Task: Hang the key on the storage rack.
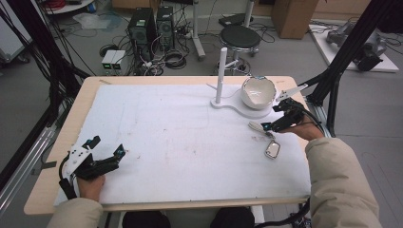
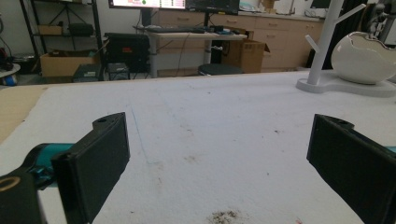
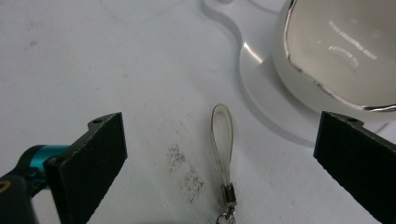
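A small keychain (image 1: 271, 145) lies flat on the white mat (image 1: 180, 142), on the right side of the tabletop (image 1: 47, 185). It has a pale strap loop (image 3: 221, 135) at one end, a little metal clip in the middle, and a shiny tag (image 1: 273, 150) at the other end. In the right gripper view the loop sits between the two black jaws, on the mat, and nothing is touching it. Some dark specks dot the mat just beside the strap.

The right gripper (image 1: 271, 119) is held just over the loop end, and its jaws are spread wide with nothing in them. A hand in a tan sleeve (image 1: 337, 180) holds it.

Just behind the keychain is a white stand (image 1: 240, 108) with a flat base. A white bowl (image 1: 258, 91) shaped like a cracked egg sits on the base, and a tall white post (image 1: 221, 76) with little branches rises beside the bowl.

Far away, at the near left corner of the mat, is the left gripper (image 1: 105, 147). Its jaws are spread wide too and hold nothing. It points across the mat toward the stand.

Behind the tabletop there is a black stool (image 1: 240, 35) and two black computer boxes (image 1: 151, 26) on the floor.
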The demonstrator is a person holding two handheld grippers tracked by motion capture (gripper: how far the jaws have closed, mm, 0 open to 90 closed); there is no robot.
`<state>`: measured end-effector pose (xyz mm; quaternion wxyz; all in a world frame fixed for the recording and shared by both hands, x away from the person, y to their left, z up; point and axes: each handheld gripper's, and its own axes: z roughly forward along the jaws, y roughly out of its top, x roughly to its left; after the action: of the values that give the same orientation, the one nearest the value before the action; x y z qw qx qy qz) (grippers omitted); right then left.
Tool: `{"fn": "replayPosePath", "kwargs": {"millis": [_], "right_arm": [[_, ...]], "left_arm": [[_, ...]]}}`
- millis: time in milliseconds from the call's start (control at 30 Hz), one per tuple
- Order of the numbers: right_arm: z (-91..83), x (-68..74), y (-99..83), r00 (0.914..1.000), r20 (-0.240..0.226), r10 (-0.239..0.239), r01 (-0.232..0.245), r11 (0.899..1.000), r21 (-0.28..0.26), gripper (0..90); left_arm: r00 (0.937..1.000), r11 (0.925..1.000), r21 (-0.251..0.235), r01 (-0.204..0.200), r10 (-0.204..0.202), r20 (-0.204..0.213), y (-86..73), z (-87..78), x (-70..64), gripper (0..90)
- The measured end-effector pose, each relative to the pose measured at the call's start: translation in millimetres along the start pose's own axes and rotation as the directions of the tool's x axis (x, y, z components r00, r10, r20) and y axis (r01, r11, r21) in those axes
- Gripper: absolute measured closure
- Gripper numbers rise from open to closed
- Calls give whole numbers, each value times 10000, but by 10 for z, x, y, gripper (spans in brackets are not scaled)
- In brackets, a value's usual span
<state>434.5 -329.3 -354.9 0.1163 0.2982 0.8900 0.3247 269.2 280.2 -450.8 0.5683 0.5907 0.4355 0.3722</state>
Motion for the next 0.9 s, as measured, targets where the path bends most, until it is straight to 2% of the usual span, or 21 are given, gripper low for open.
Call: {"fn": "replayPosePath", "kwargs": {"millis": [133,267,300,367,400,500,533,600,667,700,767,833,900], "right_arm": [[76,-35,-9,9999,-80,-151,157,9963,840,39],[126,-67,-26,9998,-37,-189,192,9927,1190,44],[170,-89,-45,9999,-34,-156,159,9879,1542,47],[186,-92,-51,9999,-7,-163,162,9857,1675,47],[230,-101,-65,9998,-37,-187,191,9791,2025,50],[295,-105,-77,9998,2,-181,175,9679,2509,70],[315,-108,-78,9998,-17,-210,207,9652,2607,76],[348,-118,-75,9997,-29,-226,225,9590,2825,164],[367,-124,-74,9995,-82,-315,325,9565,2898,176],[405,-121,-75,9993,-4,-377,359,9477,3172,197],[439,-126,-78,9988,-154,-459,484,9410,3351,226],[461,-122,-78,9983,-64,-584,568,9319,3582,251],[473,-127,-82,9979,-197,-620,649,9307,3601,271]], "left_arm": [[10000,10000,-22,7,-7,20,-1,2,-3,63],[10000,10000,-19,1,-1,9,-1,1,-1,63],[10000,10000,-9,3,-3,3,0,1,-1,63],[10000,10000,16,-10,10,-2,0,-1,1,63],[10000,10000,20,-12,12,-3,0,-1,1,62],[10000,10000,25,-19,19,5,0,0,2,63],[10000,10000,25,-19,19,5,0,0,2,63],[10000,10000,24,-23,23,4,0,0,1,63],[10000,10000,18,-27,27,6,0,-1,1,63],[10000,10000,23,-31,31,5,0,-1,1,63],[10000,10000,22,-20,20,2,0,-1,1,63],[10000,10000,28,-31,31,-7,1,-1,4,63],[10000,10000,-2,30,-30,-12,0,3,-1,63]]}}
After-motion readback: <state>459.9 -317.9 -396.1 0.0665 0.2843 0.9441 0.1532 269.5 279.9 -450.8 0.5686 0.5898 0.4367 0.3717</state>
